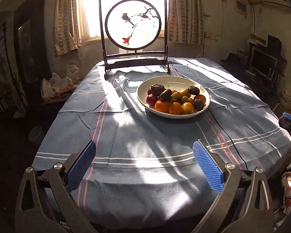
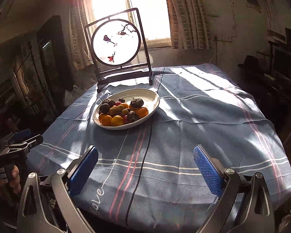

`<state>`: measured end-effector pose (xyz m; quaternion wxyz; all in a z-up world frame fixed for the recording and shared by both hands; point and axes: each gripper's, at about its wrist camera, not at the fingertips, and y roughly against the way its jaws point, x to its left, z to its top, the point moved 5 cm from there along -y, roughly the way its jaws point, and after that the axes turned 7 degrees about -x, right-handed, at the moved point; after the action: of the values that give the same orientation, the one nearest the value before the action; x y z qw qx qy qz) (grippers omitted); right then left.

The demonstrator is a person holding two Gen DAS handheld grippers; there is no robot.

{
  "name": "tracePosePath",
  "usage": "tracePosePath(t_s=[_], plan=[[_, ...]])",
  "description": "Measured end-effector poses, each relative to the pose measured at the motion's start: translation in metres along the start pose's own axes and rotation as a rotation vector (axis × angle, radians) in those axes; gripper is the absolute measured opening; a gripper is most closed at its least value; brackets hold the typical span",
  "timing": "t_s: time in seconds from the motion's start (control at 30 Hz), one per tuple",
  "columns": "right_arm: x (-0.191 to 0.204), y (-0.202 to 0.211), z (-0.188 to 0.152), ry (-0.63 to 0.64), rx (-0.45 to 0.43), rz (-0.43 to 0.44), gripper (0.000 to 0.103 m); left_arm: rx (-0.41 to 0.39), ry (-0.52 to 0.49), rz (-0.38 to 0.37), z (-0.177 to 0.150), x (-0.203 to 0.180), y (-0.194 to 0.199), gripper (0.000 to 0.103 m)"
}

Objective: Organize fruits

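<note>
A white oval dish point(image 1: 145, 86) point(image 2: 145, 94) sits on the blue striped tablecloth, past the table's middle. It holds several fruits: oranges point(image 1: 175, 108) point(image 2: 106, 120), a red apple point(image 1: 151, 99), small green-yellow fruits point(image 1: 174, 97) point(image 2: 113, 111) and dark wrinkled ones point(image 1: 157, 89) point(image 2: 137, 103). My left gripper point(image 1: 144, 162) hangs above the table's near edge, well short of the dish, open with nothing between its blue pads. My right gripper point(image 2: 145, 164) is likewise over the near edge, open and empty.
A dark framed round screen point(image 1: 133, 23) point(image 2: 116, 42) stands at the table's far edge before a bright window. A thin black cable point(image 2: 143, 159) runs across the cloth toward me. Plastic bags point(image 1: 56, 85) lie off the left side. Shelves and clutter line the right wall.
</note>
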<state>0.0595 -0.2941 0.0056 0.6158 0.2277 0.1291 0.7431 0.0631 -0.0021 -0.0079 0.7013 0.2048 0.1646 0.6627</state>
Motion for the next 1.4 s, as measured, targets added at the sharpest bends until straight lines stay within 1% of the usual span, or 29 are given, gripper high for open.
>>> tracePosePath(t_s=[0.1, 0.17, 0.27, 0.63, 0.9, 1.2, 1.4], plan=[[-0.003, 0.016, -0.002, 0.006, -0.016, -0.015, 0.099, -0.021, -0.009, 0.011, 0.0, -0.003, 0.018, 0.098], [-0.006, 0.024, -0.004, 0.003, -0.024, -0.015, 0.099, -0.031, -0.006, 0.004, 0.001, -0.004, 0.028, 0.098], [-0.008, 0.032, -0.004, 0.005, -0.035, -0.022, 0.099, -0.042, -0.002, 0.007, 0.002, -0.005, 0.035, 0.098], [-0.017, 0.039, 0.0, -0.008, -0.056, -0.049, 0.099, -0.044, 0.018, 0.012, 0.003, -0.004, 0.038, 0.098], [-0.017, 0.038, -0.001, -0.006, -0.056, -0.048, 0.099, -0.051, -0.003, 0.014, 0.004, -0.006, 0.041, 0.098], [-0.011, 0.036, -0.007, 0.003, -0.042, -0.036, 0.099, -0.041, 0.028, 0.003, 0.004, -0.002, 0.04, 0.098], [-0.007, 0.037, -0.009, 0.012, -0.04, -0.029, 0.099, -0.047, 0.022, 0.0, 0.004, -0.003, 0.041, 0.098]])
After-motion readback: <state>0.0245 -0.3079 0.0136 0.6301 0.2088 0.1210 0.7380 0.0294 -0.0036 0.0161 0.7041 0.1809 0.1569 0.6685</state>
